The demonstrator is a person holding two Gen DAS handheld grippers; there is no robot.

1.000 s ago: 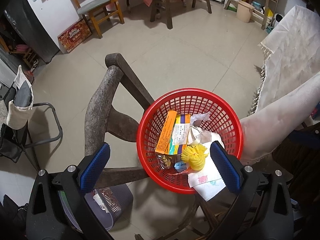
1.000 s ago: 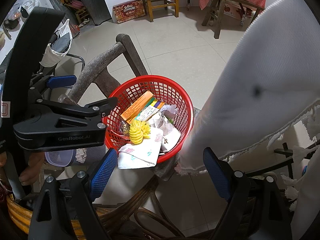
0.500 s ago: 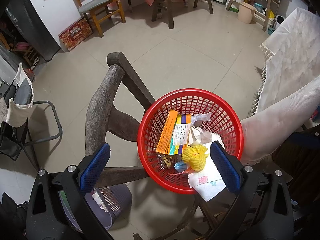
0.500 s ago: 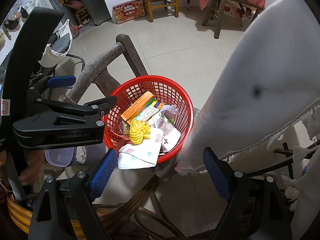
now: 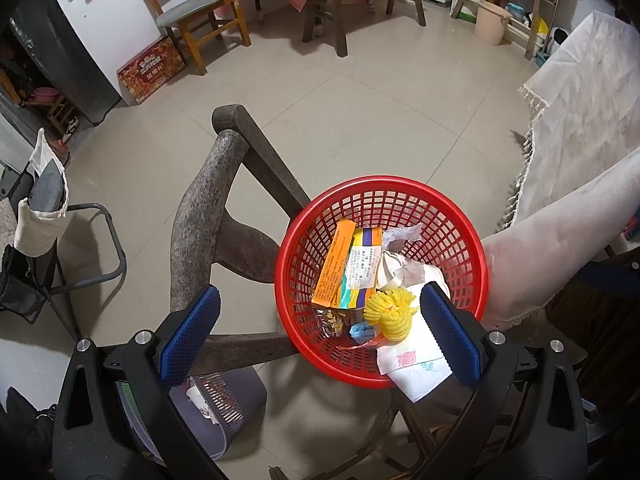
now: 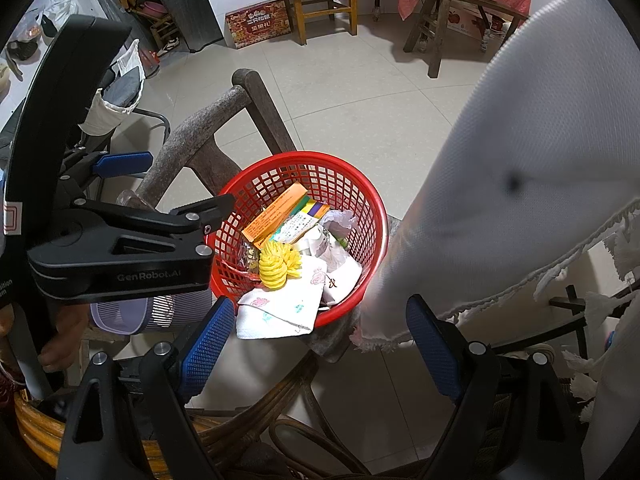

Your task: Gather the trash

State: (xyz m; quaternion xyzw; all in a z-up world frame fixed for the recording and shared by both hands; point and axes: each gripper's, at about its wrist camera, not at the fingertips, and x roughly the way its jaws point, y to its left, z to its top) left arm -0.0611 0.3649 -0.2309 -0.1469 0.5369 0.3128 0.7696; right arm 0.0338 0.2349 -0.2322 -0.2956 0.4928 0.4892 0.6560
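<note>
Status from my remote station, reading each view left to right.

Left wrist view: at the far left I see a folding stand with a white bag (image 5: 38, 216). Toward the centre, a weathered wooden chair frame (image 5: 204, 216) runs from the upper middle down to the lower left. My left gripper (image 5: 318, 336) occupies the bottom of the frame; its blue pads stand wide apart with nothing between them. Below its left finger sits a grey mesh bin (image 5: 228, 408) on the floor. Right of centre is the red basket (image 5: 472, 240), which holds the collected trash: an orange box (image 5: 334, 268), a yellow ribbed wrapper (image 5: 392, 312) and a floral paper napkin (image 5: 416, 368) that hangs over the near rim. The right pad overlaps the basket's lower right rim in the picture; I cannot tell whether it touches. A white fringed cloth (image 5: 580, 128) fills the right edge.

Right wrist view: the left gripper's black body fills the left side. The red basket sits in the centre. My right gripper (image 6: 320, 348) is at the bottom, fingers spread wide and empty, the napkin just above its left pad. The white cloth covers the right half.
</note>
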